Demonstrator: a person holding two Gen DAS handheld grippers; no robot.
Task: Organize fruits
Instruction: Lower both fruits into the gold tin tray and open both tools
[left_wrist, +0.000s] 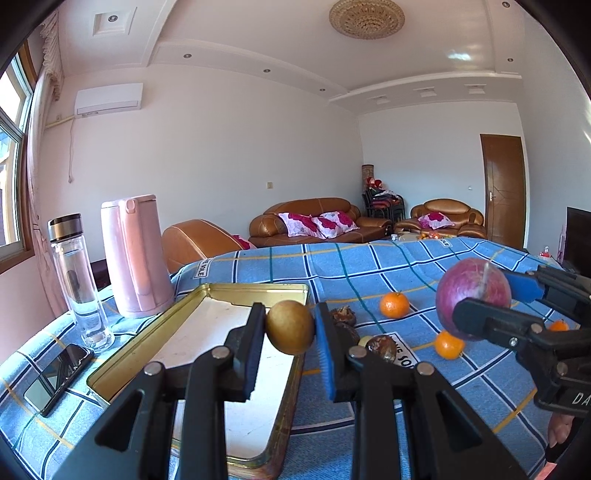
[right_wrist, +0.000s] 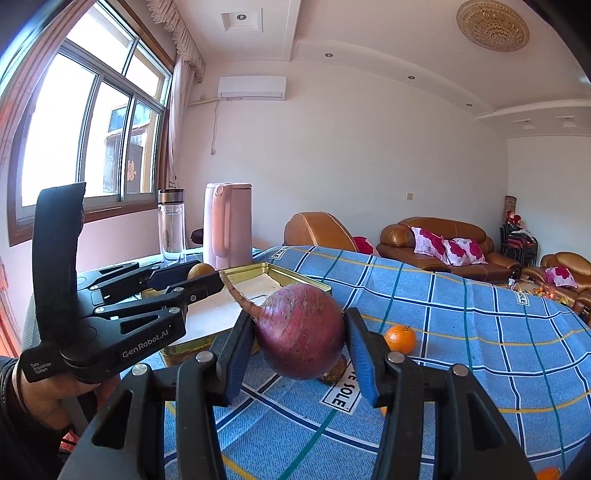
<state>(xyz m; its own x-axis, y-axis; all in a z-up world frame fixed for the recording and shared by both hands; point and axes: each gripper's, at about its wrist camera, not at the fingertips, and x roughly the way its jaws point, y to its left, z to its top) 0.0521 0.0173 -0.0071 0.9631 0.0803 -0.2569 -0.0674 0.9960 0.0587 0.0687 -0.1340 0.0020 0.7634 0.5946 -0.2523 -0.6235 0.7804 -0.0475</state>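
My left gripper (left_wrist: 290, 328) is shut on a brown-yellow round fruit (left_wrist: 290, 326) and holds it above the right rim of a gold tin tray (left_wrist: 147, 354). My right gripper (right_wrist: 301, 339) is shut on a purple-red round root (right_wrist: 301, 332) with a thin tail, held above the blue checked cloth. In the left wrist view the root (left_wrist: 472, 299) and right gripper (left_wrist: 491, 299) are at the right. In the right wrist view the left gripper (right_wrist: 192, 278) with its fruit (right_wrist: 199, 271) is over the tray (right_wrist: 295, 278).
Three oranges (left_wrist: 394, 304) (left_wrist: 448, 345) (left_wrist: 558, 325) and dark brown wrinkled fruits (left_wrist: 380, 347) lie on the cloth right of the tray. A pink kettle (left_wrist: 135, 254), a glass bottle (left_wrist: 79, 280) and a phone (left_wrist: 59, 376) stand left of the tray.
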